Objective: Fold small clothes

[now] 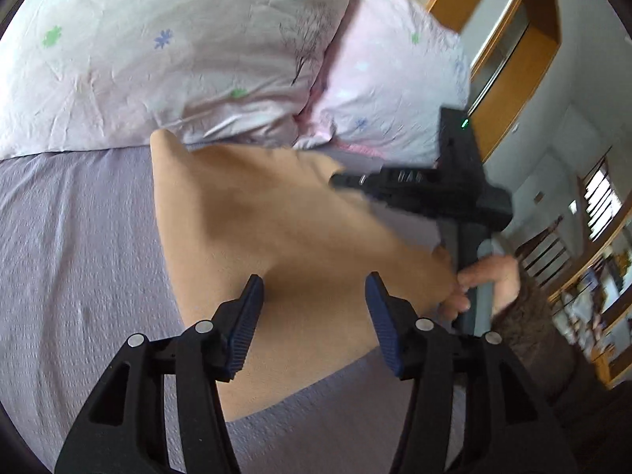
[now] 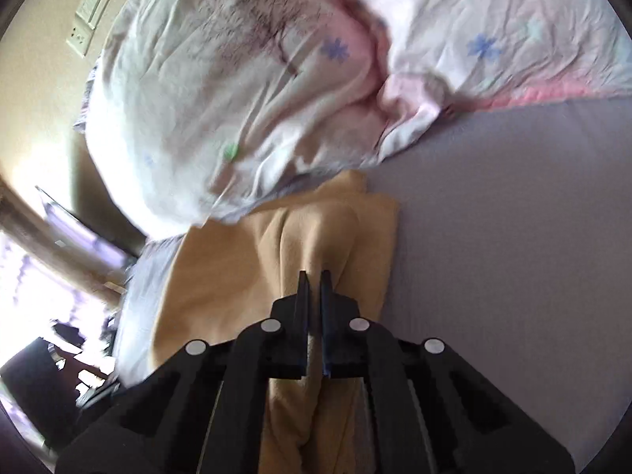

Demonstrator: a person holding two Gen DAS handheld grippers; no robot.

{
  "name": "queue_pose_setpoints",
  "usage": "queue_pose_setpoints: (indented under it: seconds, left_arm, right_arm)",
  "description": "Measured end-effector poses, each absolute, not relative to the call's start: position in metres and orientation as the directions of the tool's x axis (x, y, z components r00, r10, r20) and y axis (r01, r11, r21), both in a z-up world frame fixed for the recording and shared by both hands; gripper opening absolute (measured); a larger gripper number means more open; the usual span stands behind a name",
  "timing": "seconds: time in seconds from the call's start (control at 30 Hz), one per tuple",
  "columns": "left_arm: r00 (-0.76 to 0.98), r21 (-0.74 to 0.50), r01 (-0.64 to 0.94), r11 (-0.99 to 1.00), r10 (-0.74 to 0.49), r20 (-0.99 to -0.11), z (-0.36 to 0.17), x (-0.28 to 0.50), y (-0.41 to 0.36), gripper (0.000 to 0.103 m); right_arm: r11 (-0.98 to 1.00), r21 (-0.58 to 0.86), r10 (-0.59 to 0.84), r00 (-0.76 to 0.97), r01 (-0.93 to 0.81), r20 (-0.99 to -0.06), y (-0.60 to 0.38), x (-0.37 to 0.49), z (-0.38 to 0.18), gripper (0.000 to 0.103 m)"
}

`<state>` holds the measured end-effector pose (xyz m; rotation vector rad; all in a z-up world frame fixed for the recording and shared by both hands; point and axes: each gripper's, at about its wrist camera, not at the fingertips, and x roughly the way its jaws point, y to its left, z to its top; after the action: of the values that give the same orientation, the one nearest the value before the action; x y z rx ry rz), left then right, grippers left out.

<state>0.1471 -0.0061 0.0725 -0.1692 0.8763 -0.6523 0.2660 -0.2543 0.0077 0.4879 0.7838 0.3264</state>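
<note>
Tan garment (image 2: 276,276) near end hidden under right hand-held gripper (image 2: 315,276).

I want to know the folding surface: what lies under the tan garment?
The tan garment lies on a lavender bedsheet, which shows all around it. Its far edge reaches the floral duvet. Whatever is directly beneath the cloth is covered.

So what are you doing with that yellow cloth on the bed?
A person is folding a small tan garment on a bed with a lilac sheet, using a gripper in each hand. The right gripper is shut on a pinched-up fold of the garment. The left gripper is open and hovers over the cloth, holding nothing. Flowery pink pillows sit at the garment's far edge.
</note>
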Motion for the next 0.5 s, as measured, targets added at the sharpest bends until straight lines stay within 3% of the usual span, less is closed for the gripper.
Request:
queue_pose_setpoints:
  seconds: [0.13,0.17,0.2,0.23,0.27,0.33,0.5]
  left_arm:
    - [0.447,-0.414,0.441,0.796,-0.595,-0.668,0.065,0.143,-0.002,0.055]
    - [0.457,-0.412,0.440,0.798,-0.594,-0.662,0.068,0.139,0.002,0.055]
    - [0.473,-0.402,0.436,0.806,-0.584,-0.660,0.072,0.132,0.006,0.055]
    - [0.486,-0.387,0.432,0.814,-0.572,-0.660,0.074,0.127,0.008,0.063]
    - [0.508,-0.363,0.424,0.829,-0.550,-0.663,0.077,0.117,0.012,0.078]
    - [0.554,-0.325,0.390,0.862,-0.501,-0.665,0.080,0.102,0.018,0.097]
    - [0.584,-0.266,0.282,0.922,-0.385,-0.715,0.075,0.070,0.023,0.102]
  right_arm:
    - [0.856,0.511,0.414,0.689,-0.074,-0.594,-0.263,0.260,0.012,0.010]
    - [0.867,0.492,0.398,0.709,-0.082,-0.582,-0.264,0.245,0.019,0.019]
    - [0.864,0.493,0.407,0.724,-0.107,-0.557,-0.265,0.230,0.026,0.040]
    - [0.847,0.510,0.443,0.732,-0.151,-0.518,-0.268,0.214,0.032,0.053]
    - [0.822,0.530,0.488,0.736,-0.207,-0.469,-0.268,0.193,0.038,0.068]
    - [0.793,0.536,0.549,0.722,-0.290,-0.421,-0.262,0.159,0.043,0.070]
    - [0.749,0.569,0.633,0.619,-0.339,-0.465,-0.239,0.125,0.018,0.072]
